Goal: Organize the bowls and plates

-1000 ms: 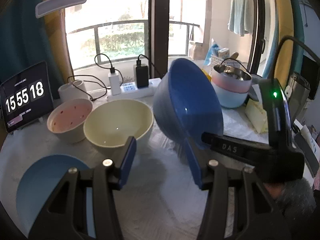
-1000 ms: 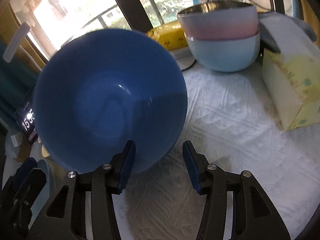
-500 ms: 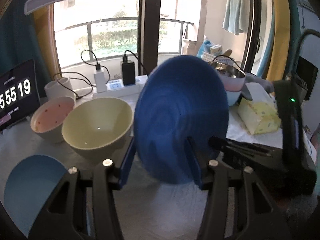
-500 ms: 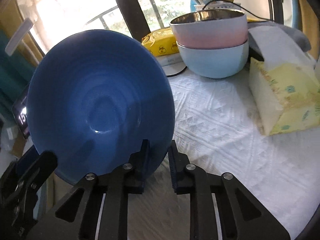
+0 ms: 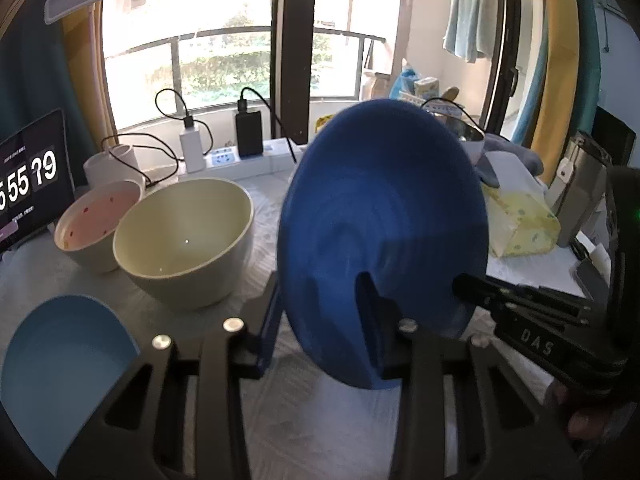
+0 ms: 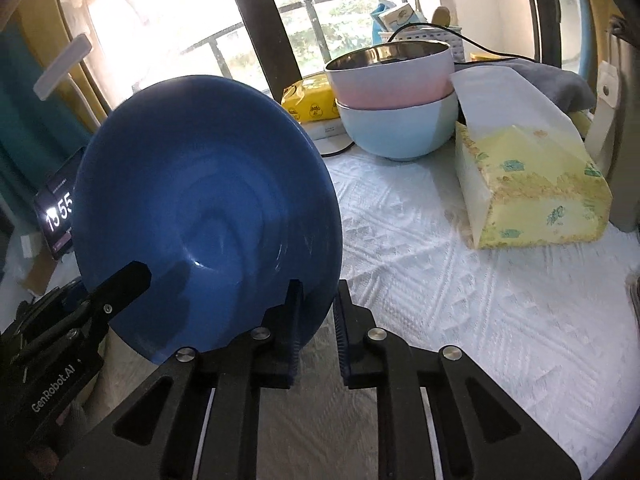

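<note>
Big window point(image 5: 224, 60) behind the table, daylight strong, glass washed out near the top. Dark frame post point(image 5: 294, 48) divides it. Balcony railing point(image 5: 240, 36) outside, green shrubs point(image 5: 224, 68) beyond. Yellow curtain point(image 5: 80, 52) at left edge; teal curtain point(image 5: 28, 60) beside it. Pale towel point(image 5: 466, 20) hangs outside at right, possibly on a line. Table covered by white textured cloth point(image 6: 460, 288). Power strip point(image 5: 240, 160) along the sill, chargers plugged in. Clock screen point(image 5: 28, 180) at left. Tissue box point(image 6: 532, 184) at right.
</note>
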The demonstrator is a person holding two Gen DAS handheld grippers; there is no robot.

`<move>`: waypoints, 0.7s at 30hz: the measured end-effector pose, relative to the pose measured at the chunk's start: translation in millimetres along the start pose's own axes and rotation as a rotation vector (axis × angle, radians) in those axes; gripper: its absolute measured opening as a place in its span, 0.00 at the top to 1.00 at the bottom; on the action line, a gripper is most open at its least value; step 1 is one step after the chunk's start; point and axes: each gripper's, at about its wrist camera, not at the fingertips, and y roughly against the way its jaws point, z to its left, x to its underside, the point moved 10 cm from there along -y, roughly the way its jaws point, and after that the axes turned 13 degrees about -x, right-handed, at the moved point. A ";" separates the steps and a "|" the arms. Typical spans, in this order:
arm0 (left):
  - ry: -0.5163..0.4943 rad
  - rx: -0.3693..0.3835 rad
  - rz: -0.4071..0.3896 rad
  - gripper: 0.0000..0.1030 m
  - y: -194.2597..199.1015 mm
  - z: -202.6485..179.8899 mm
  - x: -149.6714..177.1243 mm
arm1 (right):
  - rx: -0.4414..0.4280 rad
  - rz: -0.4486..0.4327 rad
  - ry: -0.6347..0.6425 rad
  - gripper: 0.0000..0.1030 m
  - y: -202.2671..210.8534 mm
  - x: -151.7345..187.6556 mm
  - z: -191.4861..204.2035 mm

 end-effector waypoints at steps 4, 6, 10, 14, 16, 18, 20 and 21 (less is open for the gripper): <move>-0.003 0.003 -0.006 0.64 6.2 0.8 0.3 | -0.011 -0.016 0.000 0.84 6.3 -7.6 -1.4; -0.001 0.005 -0.004 0.64 9.7 1.1 1.5 | -0.010 -0.027 0.010 0.84 11.7 -7.0 1.0; -0.004 0.007 -0.008 0.64 15.4 1.2 4.6 | -0.012 -0.036 0.009 0.84 18.8 -5.7 3.3; -0.001 0.010 -0.013 0.64 24.6 3.3 6.2 | -0.013 -0.042 0.004 0.84 26.4 -2.2 9.9; 0.000 0.014 -0.008 0.64 28.0 5.4 8.3 | -0.020 -0.045 0.003 0.84 31.7 1.8 14.4; 0.005 0.021 0.011 0.64 30.0 7.4 12.4 | -0.023 -0.048 0.006 0.84 35.7 4.1 18.7; 0.022 0.036 0.040 0.64 31.8 10.7 17.0 | -0.025 -0.049 0.011 0.84 39.6 6.7 21.6; 0.029 0.043 0.051 0.64 33.1 12.1 19.4 | -0.027 -0.050 0.012 0.84 41.5 8.1 23.4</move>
